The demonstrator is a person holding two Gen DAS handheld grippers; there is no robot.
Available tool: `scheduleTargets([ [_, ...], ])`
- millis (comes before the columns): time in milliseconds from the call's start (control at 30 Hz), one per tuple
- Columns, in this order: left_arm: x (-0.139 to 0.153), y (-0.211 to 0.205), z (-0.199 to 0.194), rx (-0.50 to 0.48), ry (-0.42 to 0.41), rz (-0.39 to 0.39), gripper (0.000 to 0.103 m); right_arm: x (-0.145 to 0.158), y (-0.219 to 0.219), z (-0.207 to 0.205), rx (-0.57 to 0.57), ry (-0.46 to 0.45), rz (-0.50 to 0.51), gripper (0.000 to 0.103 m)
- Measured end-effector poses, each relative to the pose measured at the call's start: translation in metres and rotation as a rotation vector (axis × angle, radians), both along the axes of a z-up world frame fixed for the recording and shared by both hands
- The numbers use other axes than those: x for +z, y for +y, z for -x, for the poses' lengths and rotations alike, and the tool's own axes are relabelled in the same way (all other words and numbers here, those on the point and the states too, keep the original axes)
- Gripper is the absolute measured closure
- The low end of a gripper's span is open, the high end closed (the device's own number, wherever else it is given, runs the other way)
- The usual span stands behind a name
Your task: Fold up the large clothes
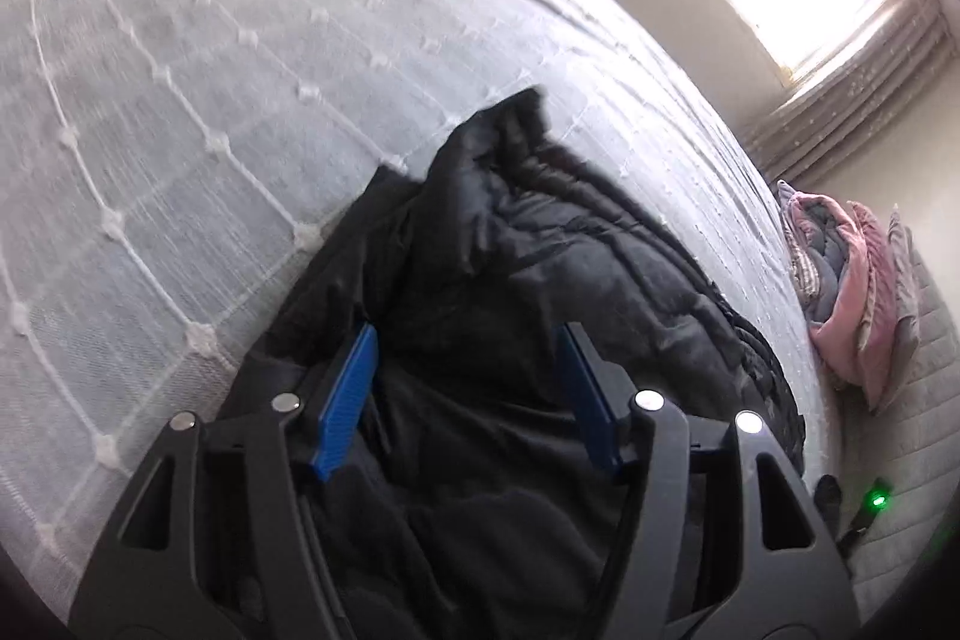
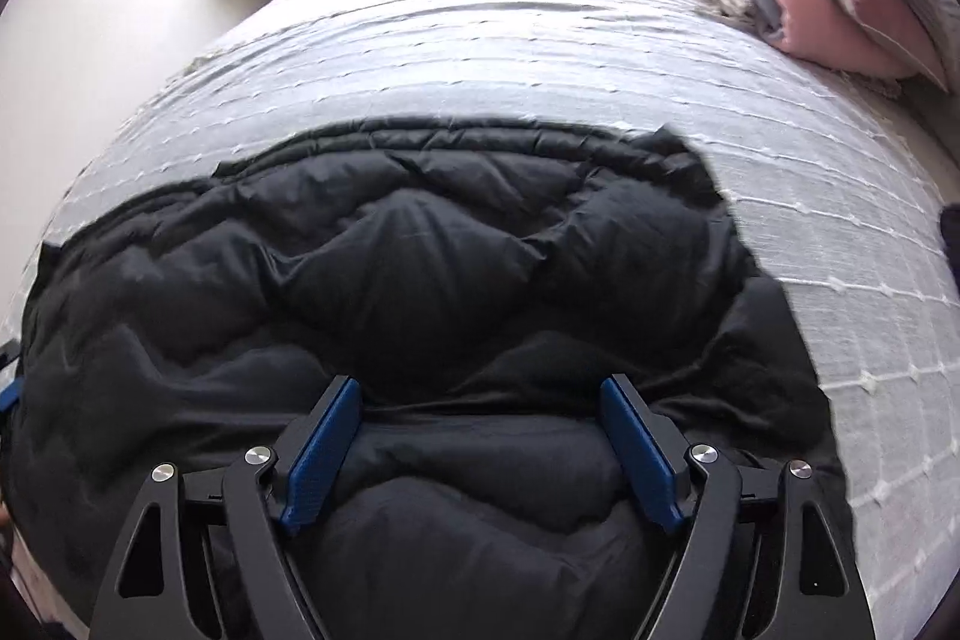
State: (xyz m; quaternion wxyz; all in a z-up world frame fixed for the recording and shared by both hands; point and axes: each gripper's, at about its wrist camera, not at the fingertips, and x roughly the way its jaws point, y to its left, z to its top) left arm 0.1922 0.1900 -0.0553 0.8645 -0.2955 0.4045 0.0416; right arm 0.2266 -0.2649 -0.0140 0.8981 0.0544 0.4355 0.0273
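I note both tongs released: left gripper [image 1: 471, 394] and right gripper [image 2: 480, 445] hover over the black jacket [image 2: 420, 244], its long axis crosswise ahead.

my left hand-held gripper [image 1: 468, 388] has its jaws spread wide, gripping nothing; my right hand-held gripper [image 2: 480, 439] is likewise spread, angled downward.

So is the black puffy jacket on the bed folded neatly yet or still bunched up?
Still bunched up. The black jacket lies in a rumpled, puffy heap on the bedspread, with uneven edges and no flat, squared fold visible.
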Motion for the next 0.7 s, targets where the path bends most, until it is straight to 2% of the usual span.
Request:
scheduleTargets([
  [67,0.019,-0.015,0.007,-0.068,-0.060,-0.038,0.040,0.017,0.012,0.013,0.050,-0.044,-0.028,0.021],
  [133,0.034,-0.040,0.018,-0.158,-0.112,-0.107,0.038,0.032,0.024,0.030,0.106,-0.065,-0.034,0.021],
  [167,0.039,-0.058,0.026,-0.201,-0.120,-0.169,0.036,0.040,0.035,0.042,0.148,-0.070,-0.025,0.021],
  [233,0.039,-0.082,0.034,-0.257,-0.116,-0.226,0.035,0.047,0.048,0.055,0.208,-0.072,-0.020,0.021],
  [300,0.034,-0.104,0.044,-0.322,-0.106,-0.240,0.035,0.043,0.064,0.072,0.286,-0.042,-0.001,0.021],
  [400,0.015,-0.128,0.047,-0.400,-0.044,-0.267,0.035,0.020,0.080,0.075,0.345,0.035,0.054,0.021],
  [467,0.003,-0.134,0.042,-0.401,0.011,-0.300,0.035,0.007,0.080,0.070,0.344,0.061,0.076,0.021],
  [567,-0.003,-0.118,0.032,-0.332,0.039,-0.329,0.035,0.006,0.059,0.060,0.308,0.081,0.035,0.021],
  [700,-0.006,-0.083,0.025,-0.222,0.083,-0.308,0.035,0.004,0.014,0.045,0.237,0.097,0.028,0.021],
])
